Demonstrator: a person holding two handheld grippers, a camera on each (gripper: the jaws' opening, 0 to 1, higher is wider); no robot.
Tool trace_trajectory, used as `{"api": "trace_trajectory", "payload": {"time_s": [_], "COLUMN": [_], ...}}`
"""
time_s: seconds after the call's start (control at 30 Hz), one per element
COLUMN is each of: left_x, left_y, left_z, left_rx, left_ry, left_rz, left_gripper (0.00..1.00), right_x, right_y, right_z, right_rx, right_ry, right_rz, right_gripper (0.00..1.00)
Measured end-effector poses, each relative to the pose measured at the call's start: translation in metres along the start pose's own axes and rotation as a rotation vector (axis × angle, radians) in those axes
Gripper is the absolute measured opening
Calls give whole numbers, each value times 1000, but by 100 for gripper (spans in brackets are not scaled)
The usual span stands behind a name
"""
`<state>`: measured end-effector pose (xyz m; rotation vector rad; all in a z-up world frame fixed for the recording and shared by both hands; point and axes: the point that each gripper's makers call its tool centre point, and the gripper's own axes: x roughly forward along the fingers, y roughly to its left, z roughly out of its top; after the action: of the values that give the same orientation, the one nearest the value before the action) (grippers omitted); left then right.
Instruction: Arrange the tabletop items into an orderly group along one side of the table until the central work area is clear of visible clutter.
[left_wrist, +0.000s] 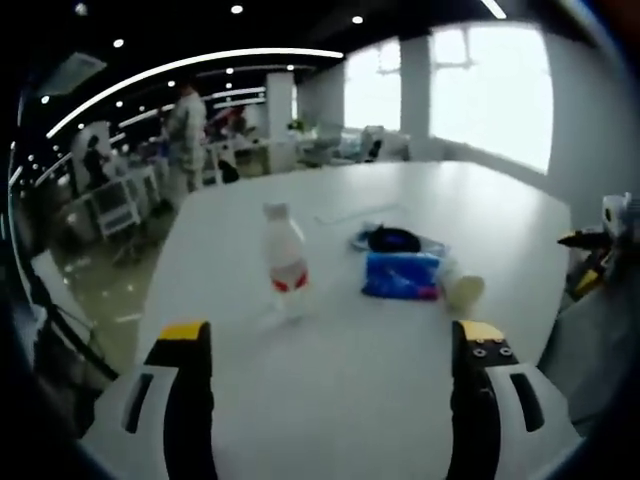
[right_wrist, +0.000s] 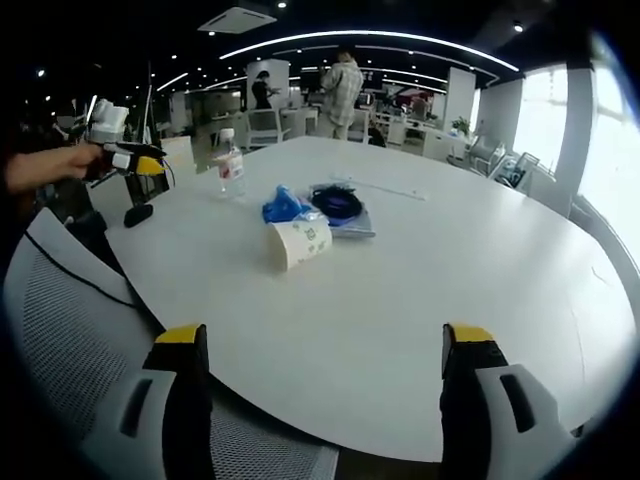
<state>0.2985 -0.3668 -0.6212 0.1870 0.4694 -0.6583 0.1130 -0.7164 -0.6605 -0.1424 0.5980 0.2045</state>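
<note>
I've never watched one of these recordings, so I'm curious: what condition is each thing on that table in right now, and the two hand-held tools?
Water bottle: upright, cap on, free on the table.
Paper cup: on its side, mouth toward the right gripper view's camera.
Blue packet: lying flat beside the cup.
Dark cable bundle: coiled on a flat blue thing.
Left gripper: fingers wide apart, holding nothing.
Right gripper: fingers wide apart, holding nothing.

- Daylight pours through the large windows (left_wrist: 490, 85), blown out to white, and washes the pale desk (left_wrist: 400, 380) with soft glare.
- Curved ceiling light strips (right_wrist: 370, 38) and small spotlights glow against a dark ceiling.
- The left gripper view is soft and smeared; the bottle (left_wrist: 284, 258) looks blurred.
- Fisheye bending warps the edges, where everything darkens.
</note>
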Motion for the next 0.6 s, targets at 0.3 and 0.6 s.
{"api": "trace_trajectory", "payload": {"time_s": [0.3,0.6], "left_x": [-17,-24], "left_y": [-18,-54], "left_z": [-11,-12], "left_rx": [17,-22], "left_ry": [-20,-77], "left_rz": [-6,-58], "left_gripper": [94,100], "right_x": [0,1], "right_y": [1,2], "right_z": [0,1], "right_rx": [-8,-1], "right_ry": [0,-4], "right_rz": [5,9], "right_gripper": [96,96]}}
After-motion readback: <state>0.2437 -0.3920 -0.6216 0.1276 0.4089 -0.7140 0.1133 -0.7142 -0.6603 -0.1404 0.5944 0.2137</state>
